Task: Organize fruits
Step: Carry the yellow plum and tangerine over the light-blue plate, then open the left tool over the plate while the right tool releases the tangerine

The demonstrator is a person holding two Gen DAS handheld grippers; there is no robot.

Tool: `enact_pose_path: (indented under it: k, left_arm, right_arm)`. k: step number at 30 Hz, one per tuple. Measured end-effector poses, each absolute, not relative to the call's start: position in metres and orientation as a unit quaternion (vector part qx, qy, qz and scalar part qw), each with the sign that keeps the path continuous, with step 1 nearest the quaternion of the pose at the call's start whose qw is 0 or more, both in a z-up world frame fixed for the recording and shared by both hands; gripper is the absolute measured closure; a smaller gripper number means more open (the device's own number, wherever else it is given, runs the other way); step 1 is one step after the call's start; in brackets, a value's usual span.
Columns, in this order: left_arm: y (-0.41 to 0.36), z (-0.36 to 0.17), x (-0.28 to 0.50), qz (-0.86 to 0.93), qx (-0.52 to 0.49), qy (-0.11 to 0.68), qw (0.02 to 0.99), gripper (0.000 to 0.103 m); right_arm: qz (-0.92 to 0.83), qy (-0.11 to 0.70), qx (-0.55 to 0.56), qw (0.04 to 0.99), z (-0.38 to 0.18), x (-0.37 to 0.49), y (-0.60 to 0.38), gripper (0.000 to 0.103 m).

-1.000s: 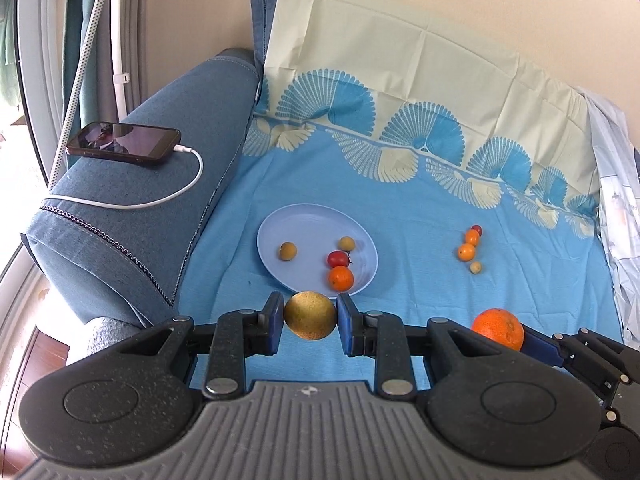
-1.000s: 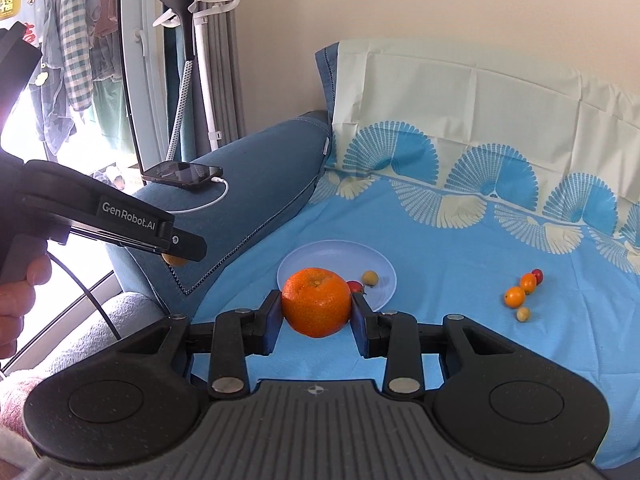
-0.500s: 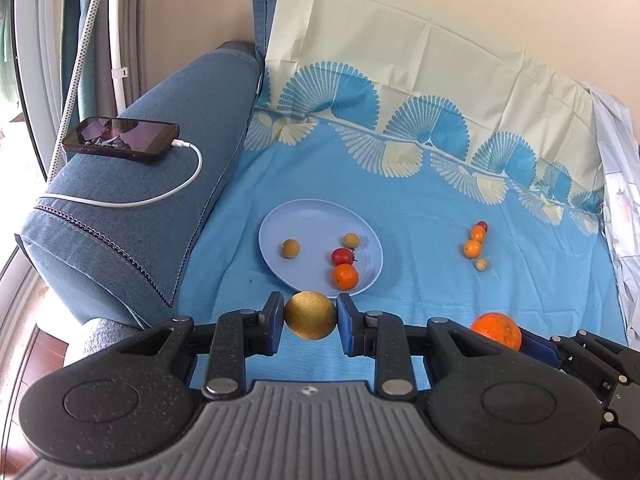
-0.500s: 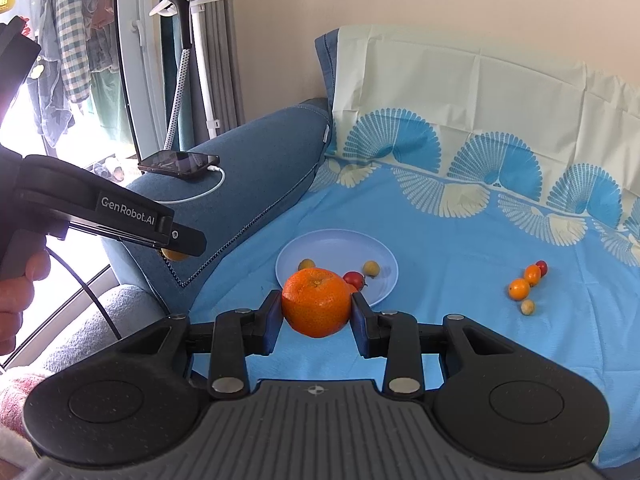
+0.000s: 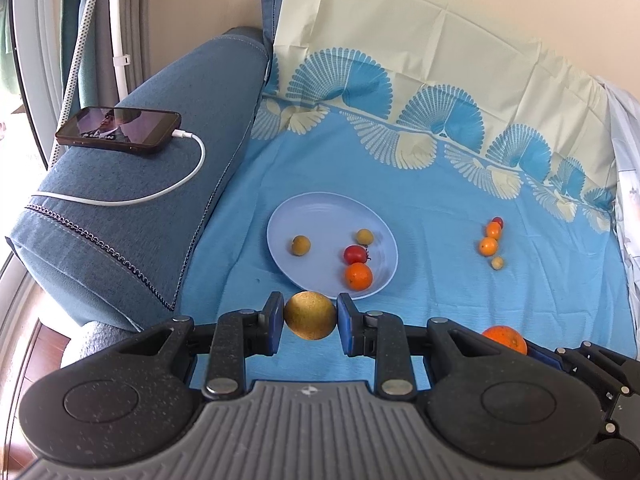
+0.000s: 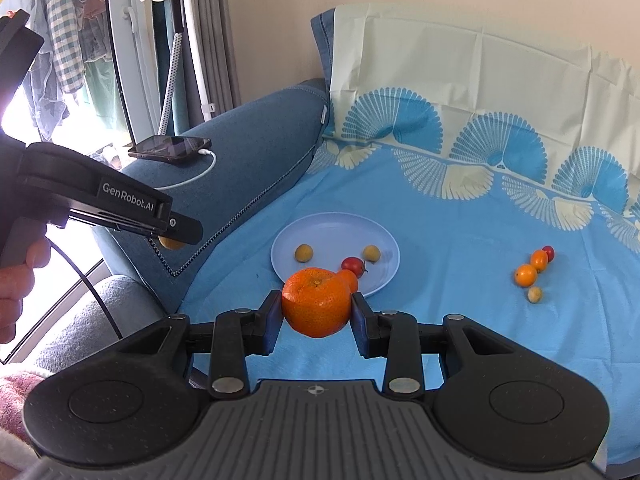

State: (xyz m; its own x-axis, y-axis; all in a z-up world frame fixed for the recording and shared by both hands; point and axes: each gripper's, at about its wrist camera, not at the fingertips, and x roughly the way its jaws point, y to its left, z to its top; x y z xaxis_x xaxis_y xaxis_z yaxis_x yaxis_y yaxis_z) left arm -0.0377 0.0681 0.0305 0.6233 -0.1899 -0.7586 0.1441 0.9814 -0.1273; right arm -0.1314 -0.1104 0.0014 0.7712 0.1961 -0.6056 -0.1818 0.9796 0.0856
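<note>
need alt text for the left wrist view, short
The left gripper holds a yellow-brown round fruit between its blue fingers, just short of a pale blue plate on a blue sheet. The plate holds four small fruits; four more lie in a loose line to its right, and a phone charges on the sofa arm.

The right gripper is clamping a large orange just before a pale blue plate that is holding small fruits, while four more are lying well right of the plate.
</note>
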Motion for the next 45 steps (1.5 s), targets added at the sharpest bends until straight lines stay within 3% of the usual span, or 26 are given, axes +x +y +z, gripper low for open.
enact_pose_path:
  k: [18, 41, 42, 43, 45]
  left_arm:
    - [0.046, 0.001, 0.055, -0.067, -0.010, 0.457, 0.887, 0.072]
    - [0.017, -0.099, 0.181, -0.033, 0.021, 0.495, 0.868, 0.071]
    - [0.017, -0.099, 0.183, -0.036, 0.020, 0.495, 0.868, 0.055]
    - [0.017, -0.098, 0.185, -0.042, 0.017, 0.494, 0.868, 0.026]
    - [0.021, -0.090, 0.182, -0.036, 0.006, 0.473, 0.880, 0.001]
  right_arm:
    - [0.070, 0.351, 0.021, 0.934, -0.035, -0.050, -0.124, 0.066]
    - [0.090, 0.385, -0.024, 0.918, -0.116, 0.094, -0.115, 0.065]
    - [0.094, 0.385, -0.023, 0.918, -0.117, 0.097, -0.115, 0.065]
    - [0.100, 0.385, -0.022, 0.917, -0.118, 0.099, -0.114, 0.064]
    - [0.109, 0.382, -0.025, 0.917, -0.117, 0.104, -0.111, 0.052]
